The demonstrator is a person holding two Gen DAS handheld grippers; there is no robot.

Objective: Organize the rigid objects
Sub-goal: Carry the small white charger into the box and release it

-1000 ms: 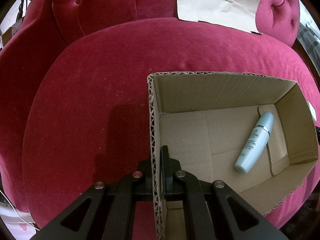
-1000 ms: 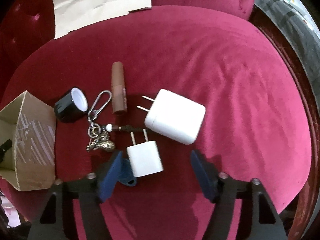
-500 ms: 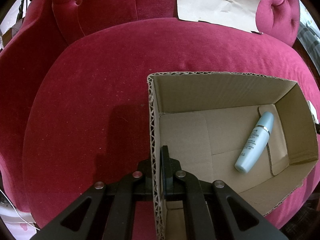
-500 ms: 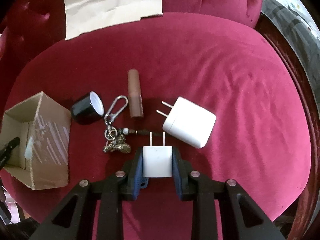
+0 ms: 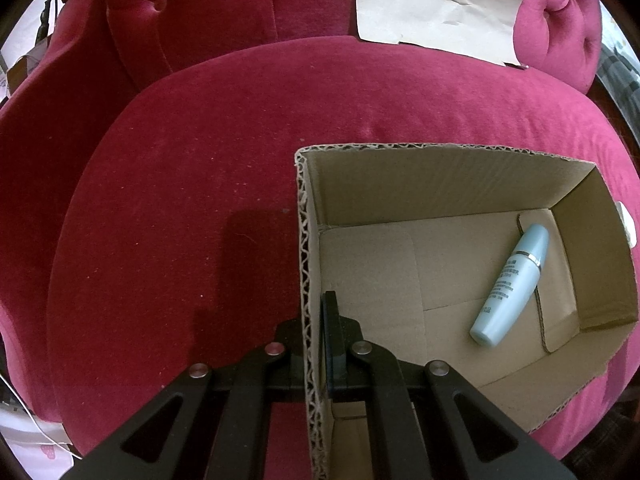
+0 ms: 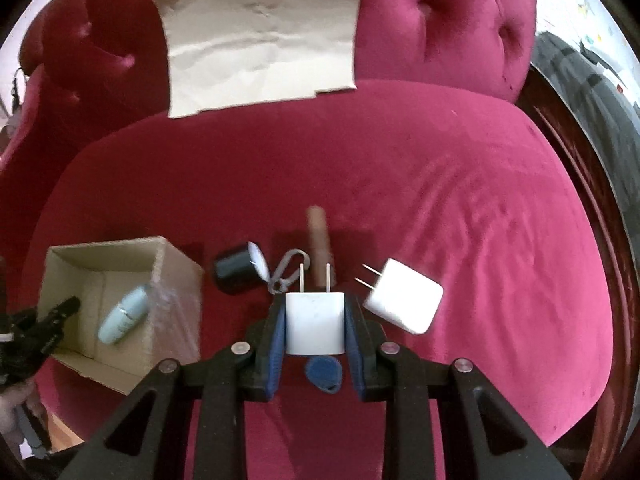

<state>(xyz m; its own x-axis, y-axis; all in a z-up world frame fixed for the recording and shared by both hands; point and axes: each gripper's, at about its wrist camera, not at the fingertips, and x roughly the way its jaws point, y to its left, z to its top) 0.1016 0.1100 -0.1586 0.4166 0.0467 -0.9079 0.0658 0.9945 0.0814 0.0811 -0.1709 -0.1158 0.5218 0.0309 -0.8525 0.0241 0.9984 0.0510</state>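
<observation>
Since the earlier frame the right claw (image 6: 315, 322) has closed on the small white cube charger (image 6: 314, 323) and lifted it off the crimson velvet seat (image 6: 480, 200). The open brown cardboard box (image 6: 120, 252) waits at nine o'clock, its wall pinched by the shut left claw (image 5: 316, 336). Risks — smooth plastic may slip from the pads, or the prongs may catch the box rim.

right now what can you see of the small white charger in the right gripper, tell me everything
The small white charger is a smooth, rounded plastic cube with two metal prongs pointing away from the camera. The right gripper is shut on it, blue-padded fingers pressing its two sides. It appears lifted off the red velvet cushion; nothing else touches it.
</observation>
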